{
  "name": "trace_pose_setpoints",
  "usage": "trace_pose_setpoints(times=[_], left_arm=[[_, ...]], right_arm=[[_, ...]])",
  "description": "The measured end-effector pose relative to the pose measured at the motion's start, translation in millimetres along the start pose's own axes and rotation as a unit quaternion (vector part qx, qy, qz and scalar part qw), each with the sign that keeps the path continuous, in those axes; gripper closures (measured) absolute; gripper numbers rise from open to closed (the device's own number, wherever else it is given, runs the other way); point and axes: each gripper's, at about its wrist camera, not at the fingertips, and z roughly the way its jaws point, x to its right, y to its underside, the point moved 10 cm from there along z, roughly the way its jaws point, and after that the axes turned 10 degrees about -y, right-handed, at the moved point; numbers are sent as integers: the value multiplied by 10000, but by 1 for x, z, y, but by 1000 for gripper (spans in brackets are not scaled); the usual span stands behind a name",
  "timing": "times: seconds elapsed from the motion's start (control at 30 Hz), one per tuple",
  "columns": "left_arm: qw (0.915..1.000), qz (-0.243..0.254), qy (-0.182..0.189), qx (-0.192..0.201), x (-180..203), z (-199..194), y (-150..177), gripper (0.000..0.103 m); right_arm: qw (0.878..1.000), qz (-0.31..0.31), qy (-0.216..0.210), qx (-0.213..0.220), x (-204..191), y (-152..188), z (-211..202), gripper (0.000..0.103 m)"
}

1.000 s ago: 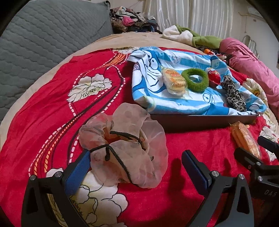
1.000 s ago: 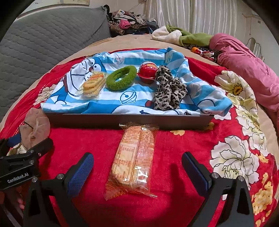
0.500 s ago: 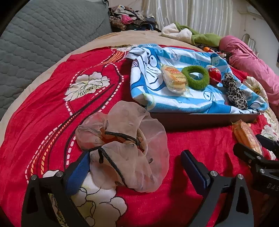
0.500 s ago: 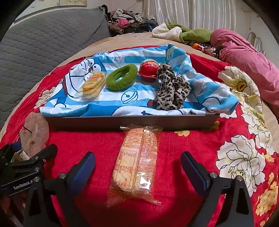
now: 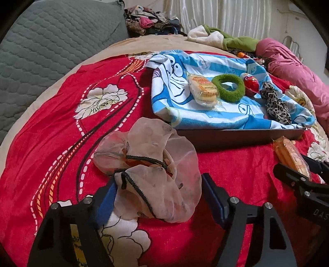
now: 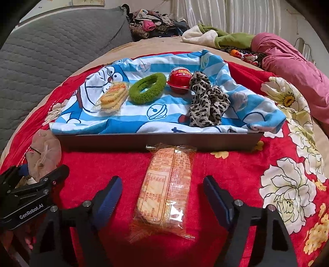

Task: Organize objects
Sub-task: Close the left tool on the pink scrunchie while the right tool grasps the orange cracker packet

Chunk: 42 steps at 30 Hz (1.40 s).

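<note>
Nearest, left gripper (image 5: 158, 195), jaws closing around a sheer pink scrunchie (image 5: 150, 174) lying on the red floral bedspread (image 5: 51, 143); left blue pad touching the gauze, right pad just clear of it, so not yet clamped. Black elastic cord (image 5: 139, 160) looped across the scrunchie's folds.

To its right, right gripper (image 6: 162, 191), jaws likewise closing, straddling a wrapped biscuit packet (image 6: 164, 191) lying lengthwise between the pads; red cloth visible on both sides of the packet, pads not pressing it. Packet printed side up, far end almost touching the front wall of a dark tray (image 6: 160, 140).

Beyond both, the tray resting on the bedspread, lined with a blue-and-white cartoon towel (image 6: 164, 117) spilling over its edges. On the towel, left to right: a smaller wrapped biscuit pack (image 6: 113, 96), a green fuzzy scrunchie (image 6: 147, 88) just beside it, a red egg-shaped capsule (image 6: 178, 81), and a leopard-print scrunchie (image 6: 207, 102) touching the capsule.

Farther back, a grey quilted cushion (image 6: 51, 53) at left, a pink bundle (image 6: 294, 65) at right, a heap of clothes (image 6: 152, 24) and a cream and green cloth (image 6: 216, 36) against pale curtains (image 6: 226, 12).
</note>
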Motion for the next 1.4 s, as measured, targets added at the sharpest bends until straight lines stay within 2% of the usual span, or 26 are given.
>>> trace_pose_setpoints(times=[0.53, 0.93, 1.2, 1.4], left_arm=[[10000, 45, 26, 16, 1, -4, 0, 52], [10000, 25, -55, 39, -1, -4, 0, 78], [9999, 43, -59, 98, 0, -7, -1, 90], [9998, -5, 57, 199, 1, -11, -3, 94]], right_arm=[[9999, -108, 37, -51, -2, 2, -1, 48], [9999, -83, -29, -118, -2, 6, 1, 63], [9998, -137, -80, -95, -5, 6, 1, 64], [9998, -170, -111, -53, -7, 6, 0, 64]])
